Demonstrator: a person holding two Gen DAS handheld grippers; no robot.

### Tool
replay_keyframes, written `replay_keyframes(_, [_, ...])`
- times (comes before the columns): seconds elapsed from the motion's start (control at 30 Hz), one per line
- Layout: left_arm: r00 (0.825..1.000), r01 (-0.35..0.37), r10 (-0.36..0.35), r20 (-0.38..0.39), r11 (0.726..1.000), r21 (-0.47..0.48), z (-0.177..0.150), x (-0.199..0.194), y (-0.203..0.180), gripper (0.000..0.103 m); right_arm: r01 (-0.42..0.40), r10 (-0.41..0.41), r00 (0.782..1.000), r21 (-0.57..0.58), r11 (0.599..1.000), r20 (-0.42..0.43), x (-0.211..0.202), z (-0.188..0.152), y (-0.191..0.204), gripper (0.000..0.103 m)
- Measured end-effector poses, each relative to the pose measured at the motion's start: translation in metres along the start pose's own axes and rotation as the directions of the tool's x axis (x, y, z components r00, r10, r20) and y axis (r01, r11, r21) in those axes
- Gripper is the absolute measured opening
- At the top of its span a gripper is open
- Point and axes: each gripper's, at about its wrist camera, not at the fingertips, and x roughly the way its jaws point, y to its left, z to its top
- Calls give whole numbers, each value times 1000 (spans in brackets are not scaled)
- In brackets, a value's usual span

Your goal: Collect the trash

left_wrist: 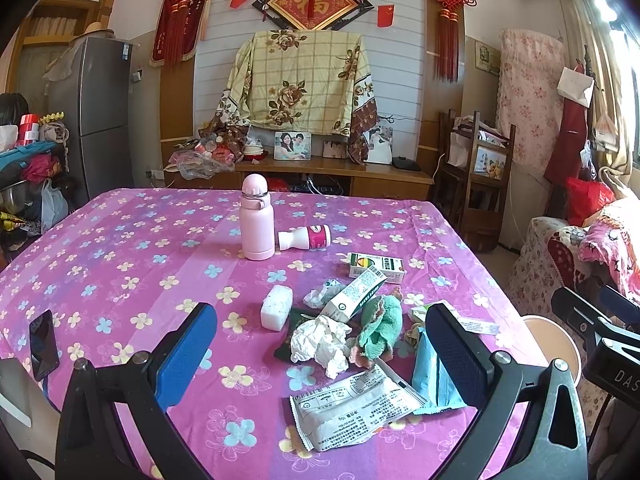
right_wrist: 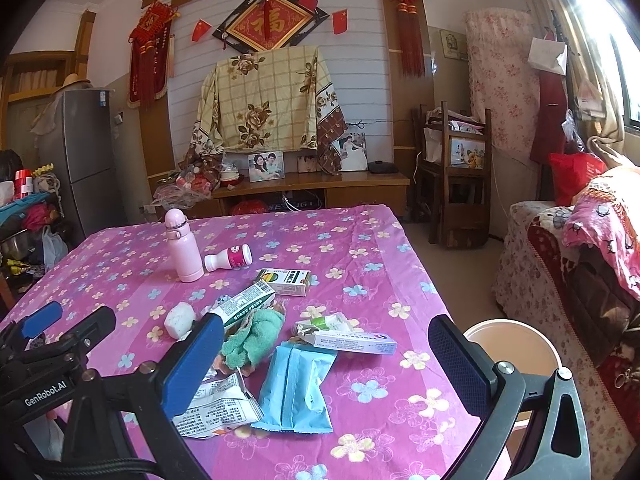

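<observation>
**Both grippers spread, hovering over trash pile**

Left gripper (left_wrist: 322, 354) is spread wide, nothing between its fingers, held above the near part of the table (left_wrist: 100, 248). Right gripper (right_wrist: 326, 356) likewise released and empty, to the right of the left one.

Trash sits clustered near-centre on the pink floral cloth:
- white printed wrapper (left_wrist: 352, 406), nearest, lying flat
- light blue packet (right_wrist: 296, 390), just right of it, touching
- crumpled tissue (left_wrist: 320, 342), beside a green cloth (left_wrist: 382, 326)
- green-white carton (left_wrist: 354, 292), tilted, resting on the pile
- long white box (right_wrist: 354, 343), right side of the pile
- small green box (left_wrist: 376, 267), farther back
- white block (left_wrist: 276, 307), left of the pile

Far side: pink flask (left_wrist: 256, 220) upright, small bottle (left_wrist: 306, 237) on its side, just beside it.

Round bin (right_wrist: 510, 354) stands off the table's right edge, near the right gripper. Phone (left_wrist: 43, 344) on the near-left edge.
</observation>
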Motion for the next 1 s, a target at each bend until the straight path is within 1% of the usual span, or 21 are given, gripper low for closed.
replay_keyframes(0.47, [1000, -1, 1, -8, 1000, -8, -3, 2, 3, 103, -11, 11, 1000, -5, 1000, -7, 4, -2, 0, 103])
replay_keyframes(1.0, [1000, -3, 3, -26, 1000, -7, -6, 10, 8, 103, -45, 45, 998, 2, 999, -52, 14, -8, 1, 103])
